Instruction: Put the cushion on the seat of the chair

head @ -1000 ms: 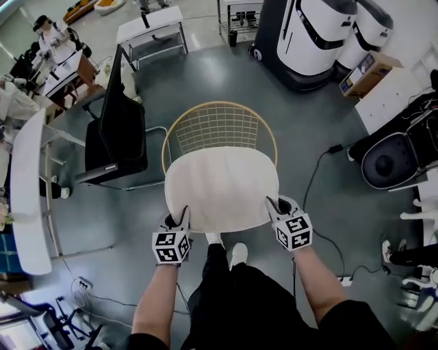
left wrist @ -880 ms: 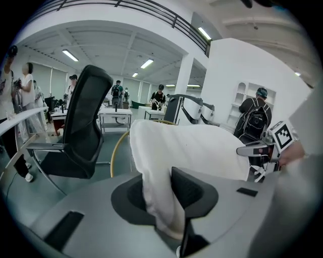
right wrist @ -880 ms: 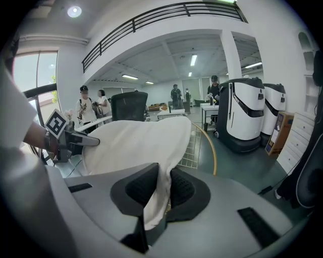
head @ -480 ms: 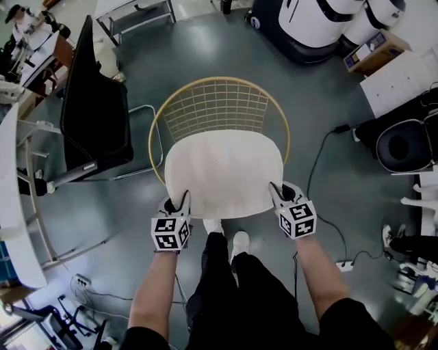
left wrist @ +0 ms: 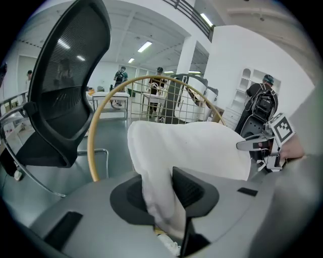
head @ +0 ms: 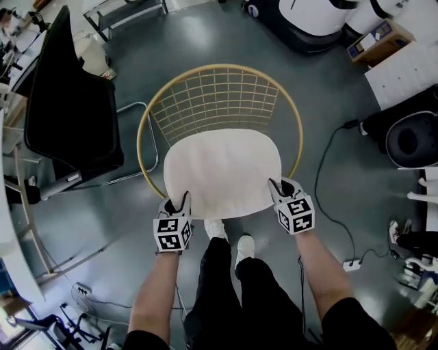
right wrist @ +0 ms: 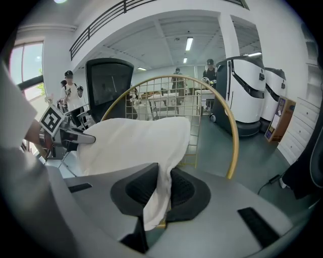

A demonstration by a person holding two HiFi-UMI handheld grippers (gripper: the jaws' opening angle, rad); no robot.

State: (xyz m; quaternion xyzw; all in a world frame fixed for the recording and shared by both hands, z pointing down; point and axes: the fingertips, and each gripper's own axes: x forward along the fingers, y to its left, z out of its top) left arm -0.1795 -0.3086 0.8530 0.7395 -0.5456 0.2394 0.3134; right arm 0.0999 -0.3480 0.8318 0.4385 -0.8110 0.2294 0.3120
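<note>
A white cushion (head: 222, 174) hangs flat over the seat of a gold wire chair (head: 219, 92), held by its two near corners. My left gripper (head: 179, 204) is shut on the near left corner, with the fabric bunched between its pads (left wrist: 189, 189). My right gripper (head: 277, 189) is shut on the near right corner, where cloth hangs down between the pads (right wrist: 139, 186). In the left gripper view the cushion (left wrist: 202, 146) stretches across to the other gripper, with the chair's gold rim (left wrist: 93, 136) behind it. The cushion hides the seat itself.
A black office chair (head: 75, 102) stands close to the left of the wire chair. A black cable (head: 325, 178) runs over the grey floor on the right to a power strip (head: 352, 263). White machines (head: 321, 17) stand at the back right. The person's feet (head: 243, 246) are just before the chair.
Both grippers have come down together with the cushion held between them. The wire chair now looks larger and nearer under it. Both grips are unchanged.
</note>
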